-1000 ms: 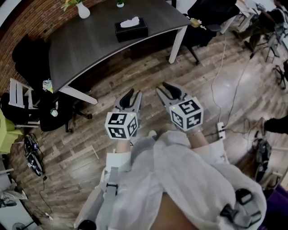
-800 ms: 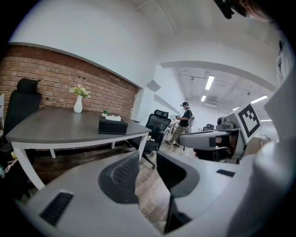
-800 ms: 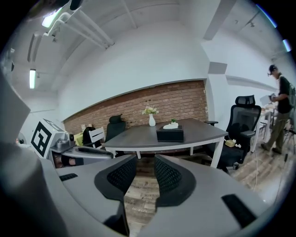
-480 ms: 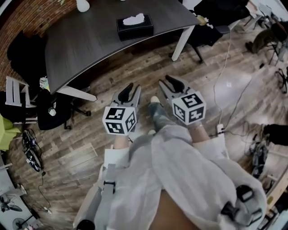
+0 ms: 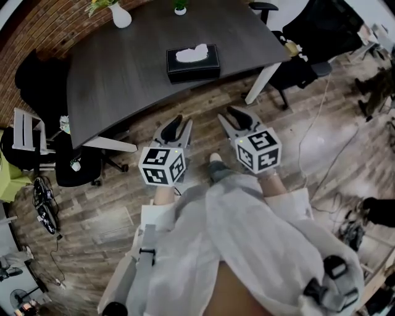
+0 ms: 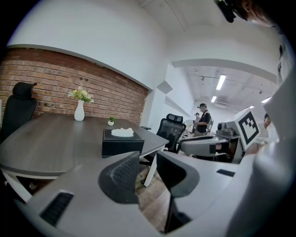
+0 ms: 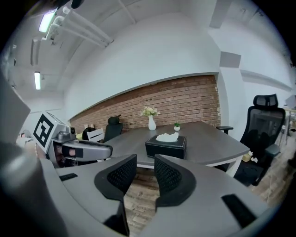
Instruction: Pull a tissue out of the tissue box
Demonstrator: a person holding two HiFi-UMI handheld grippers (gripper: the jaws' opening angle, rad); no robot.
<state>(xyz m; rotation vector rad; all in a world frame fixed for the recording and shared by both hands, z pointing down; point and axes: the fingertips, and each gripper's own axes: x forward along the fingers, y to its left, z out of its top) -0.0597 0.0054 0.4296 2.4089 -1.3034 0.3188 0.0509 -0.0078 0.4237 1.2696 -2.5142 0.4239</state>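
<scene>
A black tissue box (image 5: 193, 63) stands near the front edge of the dark grey table (image 5: 123, 68), a white tissue (image 5: 192, 54) poking out of its top. The same tissue box (image 6: 122, 143) shows in the left gripper view, and the tissue box (image 7: 166, 146) lies straight ahead in the right gripper view. My left gripper (image 5: 179, 123) and right gripper (image 5: 232, 115) are held side by side over the wooden floor, short of the table, both pointing at it. Both are open with nothing between their jaws.
A white vase with flowers (image 5: 119, 15) and a small potted plant (image 5: 180, 7) stand at the table's far side. Black office chairs (image 5: 80, 165) flank the table on the left and at the right (image 5: 295, 68). Cables (image 5: 318, 154) run across the floor on the right. People (image 6: 202, 121) stand in the distance.
The table and the tissue box have come closer in the head view as I walk toward them. Both grippers keep the same open pose in front of me.
</scene>
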